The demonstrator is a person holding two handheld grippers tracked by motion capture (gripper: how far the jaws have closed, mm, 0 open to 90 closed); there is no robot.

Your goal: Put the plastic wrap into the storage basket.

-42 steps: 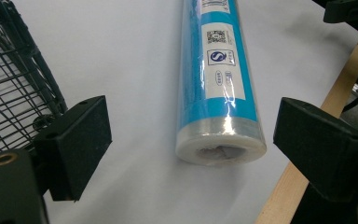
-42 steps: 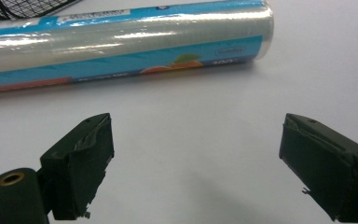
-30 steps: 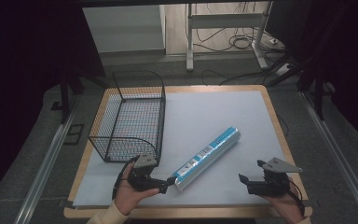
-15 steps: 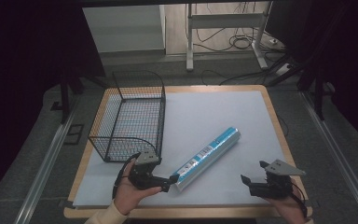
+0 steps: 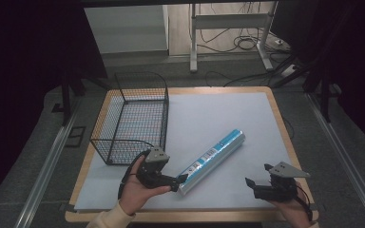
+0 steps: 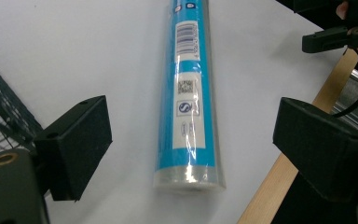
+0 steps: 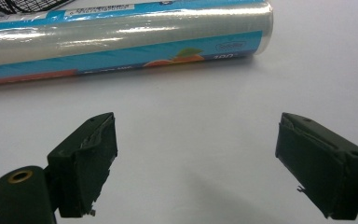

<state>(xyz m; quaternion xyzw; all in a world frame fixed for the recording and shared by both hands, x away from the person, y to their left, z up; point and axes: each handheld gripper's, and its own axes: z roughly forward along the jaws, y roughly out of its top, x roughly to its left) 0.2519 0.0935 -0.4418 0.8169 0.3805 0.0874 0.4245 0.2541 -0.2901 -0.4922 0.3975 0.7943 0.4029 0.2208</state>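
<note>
High view: the roll of wrap (image 5: 213,161) lay diagonally on the white mat (image 5: 218,114), right of the wire basket (image 5: 132,118), left gripper (image 5: 180,180) at its near end. Left gripper view: jaws wide, either side of the roll's end, not touching. Right gripper view: right gripper (image 7: 196,158) jaws wide, empty, roll well ahead.

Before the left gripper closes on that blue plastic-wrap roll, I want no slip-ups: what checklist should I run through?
1. Left gripper jaws open: ok.
2. Blue cylindrical plastic-wrap roll centred between the jaws: ok, near end lies in the gap.
3. Pads touching the roll: not ok, a gap shows on both sides.
4. Roll flat on the white table mat: ok.
5. Black wire basket apart from the roll: ok.
6. Right gripper open and short of the roll: ok.
</note>
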